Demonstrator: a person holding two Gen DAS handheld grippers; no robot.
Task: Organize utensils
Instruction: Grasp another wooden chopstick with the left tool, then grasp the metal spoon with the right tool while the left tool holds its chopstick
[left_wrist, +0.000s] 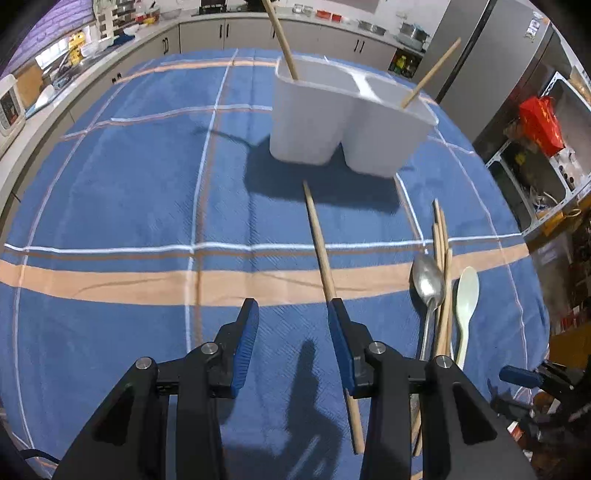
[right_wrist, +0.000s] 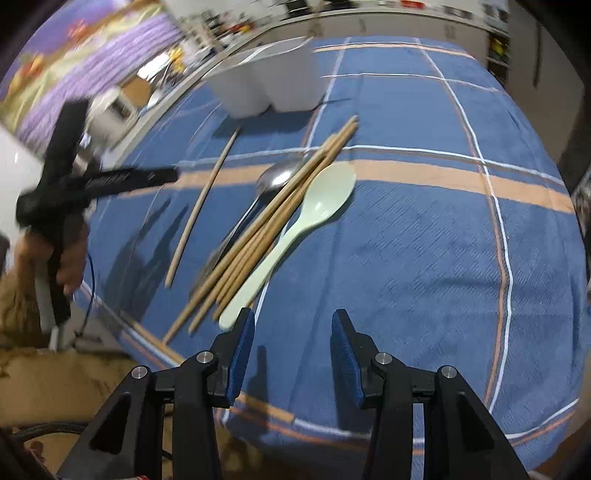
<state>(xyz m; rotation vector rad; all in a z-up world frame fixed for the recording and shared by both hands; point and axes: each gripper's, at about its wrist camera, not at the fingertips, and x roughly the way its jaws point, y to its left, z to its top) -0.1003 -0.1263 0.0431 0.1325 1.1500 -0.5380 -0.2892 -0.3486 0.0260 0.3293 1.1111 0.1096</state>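
A blue checked tablecloth (left_wrist: 129, 192) covers the table. Near its far side stands a white two-compartment holder (left_wrist: 347, 122), with one chopstick leaning in each compartment. In front of it lies a single chopstick (left_wrist: 319, 243). To the right lies a loose pile: a bundle of chopsticks (right_wrist: 280, 218), touching a metal spoon (right_wrist: 275, 177) on one side and a pale green plastic spoon (right_wrist: 314, 210) on the other. The left gripper (left_wrist: 291, 308) hangs above the single chopstick, jaws spread, pinching nothing. The right gripper (right_wrist: 293, 319) hovers just beside the pile, jaws spread and empty.
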